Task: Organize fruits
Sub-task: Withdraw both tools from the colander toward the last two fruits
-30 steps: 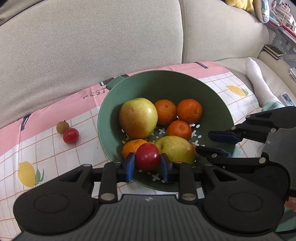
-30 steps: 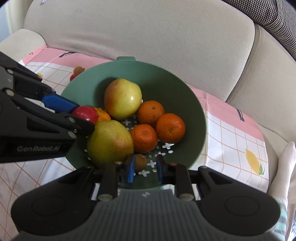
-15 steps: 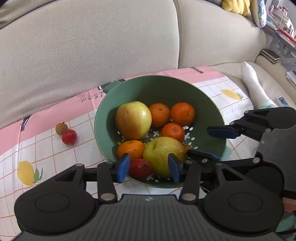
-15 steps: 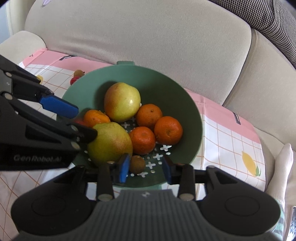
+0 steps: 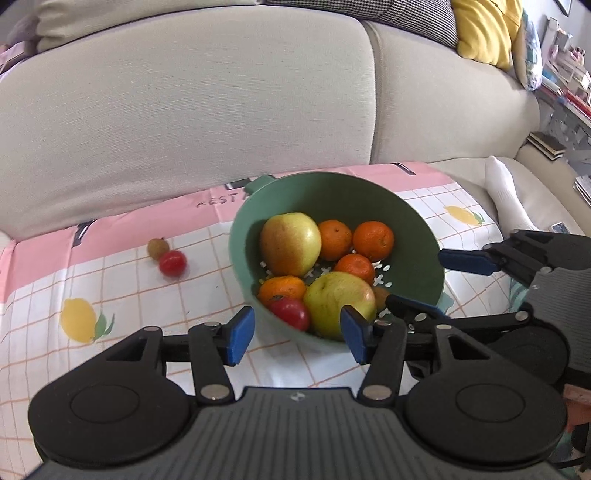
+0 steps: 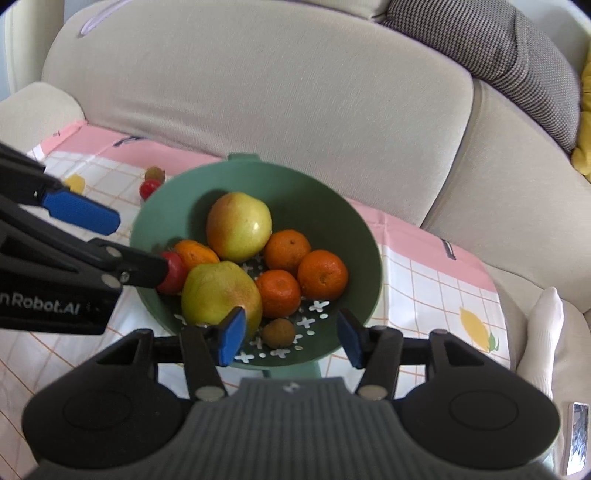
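Observation:
A green colander bowl on the checked cloth holds two yellow-green apples, several oranges, a red tomato and a small brown fruit. My left gripper is open and empty, just in front of the bowl's near rim. My right gripper is open and empty, at the bowl's right near rim above the brown fruit. A second red tomato and a small brown fruit lie on the cloth left of the bowl.
The cloth with lemon prints covers a beige sofa seat; the sofa back rises behind. A white sock lies at the right. Cushions and shelves stand at far right.
My left gripper opened and dropped the red tomato into the bowl, then drew back. My right gripper also opened wider, released the small brown fruit and pulled back.

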Demonstrator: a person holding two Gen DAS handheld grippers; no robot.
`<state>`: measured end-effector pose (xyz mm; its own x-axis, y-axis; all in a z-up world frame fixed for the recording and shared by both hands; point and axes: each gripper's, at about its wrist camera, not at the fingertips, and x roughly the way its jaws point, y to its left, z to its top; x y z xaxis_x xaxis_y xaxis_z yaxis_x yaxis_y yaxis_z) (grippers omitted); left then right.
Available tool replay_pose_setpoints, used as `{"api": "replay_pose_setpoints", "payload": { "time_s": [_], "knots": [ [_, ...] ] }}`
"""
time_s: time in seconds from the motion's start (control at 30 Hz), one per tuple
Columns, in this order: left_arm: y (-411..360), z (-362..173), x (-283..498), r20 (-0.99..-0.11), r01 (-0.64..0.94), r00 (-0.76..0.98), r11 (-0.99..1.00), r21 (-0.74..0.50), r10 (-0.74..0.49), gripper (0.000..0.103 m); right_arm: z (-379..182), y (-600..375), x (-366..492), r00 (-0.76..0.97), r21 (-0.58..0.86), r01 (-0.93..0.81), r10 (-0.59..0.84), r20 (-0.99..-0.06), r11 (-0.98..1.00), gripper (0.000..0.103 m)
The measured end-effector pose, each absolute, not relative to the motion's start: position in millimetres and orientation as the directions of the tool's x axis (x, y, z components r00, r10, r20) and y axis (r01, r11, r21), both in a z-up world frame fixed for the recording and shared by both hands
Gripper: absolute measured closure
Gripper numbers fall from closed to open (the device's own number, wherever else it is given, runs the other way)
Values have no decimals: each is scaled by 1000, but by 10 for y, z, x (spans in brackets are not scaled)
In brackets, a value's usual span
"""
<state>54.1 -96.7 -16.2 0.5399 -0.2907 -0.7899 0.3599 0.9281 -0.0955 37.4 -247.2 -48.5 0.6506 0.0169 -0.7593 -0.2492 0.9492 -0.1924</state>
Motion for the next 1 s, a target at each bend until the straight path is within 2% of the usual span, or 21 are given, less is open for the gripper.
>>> {"api": "replay_pose_setpoints", "payload": {
  "time_s": [0.3, 0.5, 1.0],
  "knots": [
    [-574, -235, 397, -798, 249, 553, 961, -118, -241, 40, -367, -2206, 57, 709, -176, -229, 40, -704, 957, 45],
    [-358, -256, 336, -790, 194, 570, 971, -140, -228, 40, -357, -1956, -158, 747, -242, -225, 7, -665, 944, 45],
    [56, -362, 435, -781, 135, 588, 978, -162, -210, 40, -390, -1546, -102, 729, -162, -261, 84, -680, 952, 45]
  ]
}}
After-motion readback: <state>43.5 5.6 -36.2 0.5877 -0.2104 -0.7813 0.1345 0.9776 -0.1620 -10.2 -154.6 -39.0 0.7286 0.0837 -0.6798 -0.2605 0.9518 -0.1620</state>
